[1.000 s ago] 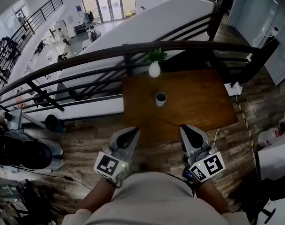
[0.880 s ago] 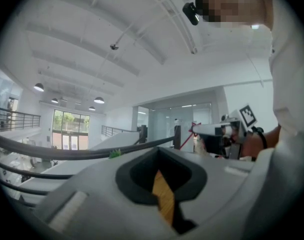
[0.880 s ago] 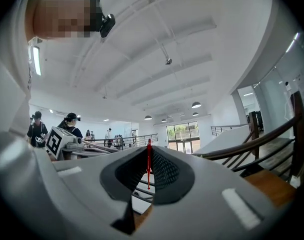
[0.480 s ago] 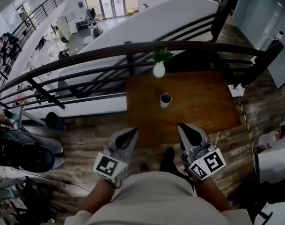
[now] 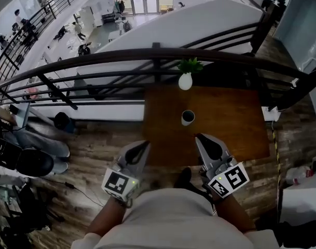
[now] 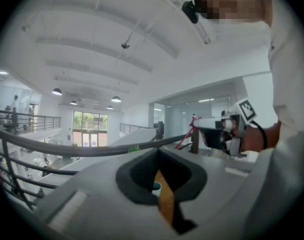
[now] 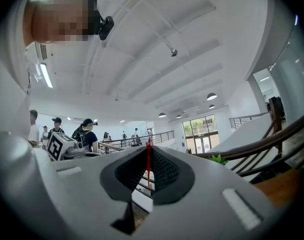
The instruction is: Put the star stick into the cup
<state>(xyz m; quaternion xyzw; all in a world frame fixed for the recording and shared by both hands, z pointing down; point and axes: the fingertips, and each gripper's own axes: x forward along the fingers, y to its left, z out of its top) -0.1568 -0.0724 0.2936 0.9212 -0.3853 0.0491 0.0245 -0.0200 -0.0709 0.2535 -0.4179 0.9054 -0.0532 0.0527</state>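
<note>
Two handheld grippers are held low at the near edge of a wooden table [image 5: 230, 113] on a mezzanine. The right gripper [image 5: 198, 137] has its jaws pressed together on the star stick [image 7: 149, 163]. The stick is a thin red rod that stands upright in the pinch and pokes just above the jaw tips. Its star end cannot be made out.

The left gripper [image 5: 145, 144] has its jaws closed tip to tip with nothing between them.

The cup [image 5: 188, 117], white outside and dark inside, stands upright on the table ahead of both pairs of jaws. It is nearer the right pair, a little to their left and clear of them. In the left gripper view it also shows through the diamond-shaped gap behind the closed tips.

Farther out from the jaws, beyond the cup, a white vase [image 5: 185, 81] with a green plant sits at the table's far edge, beside a dark railing [image 5: 95, 61].

Each gripper's marker cube [image 5: 119, 183] shows a black-and-white square code pattern to the head camera.

Left of the right jaws, in the distance, several people [image 7: 87, 129] stand by another railing.
</note>
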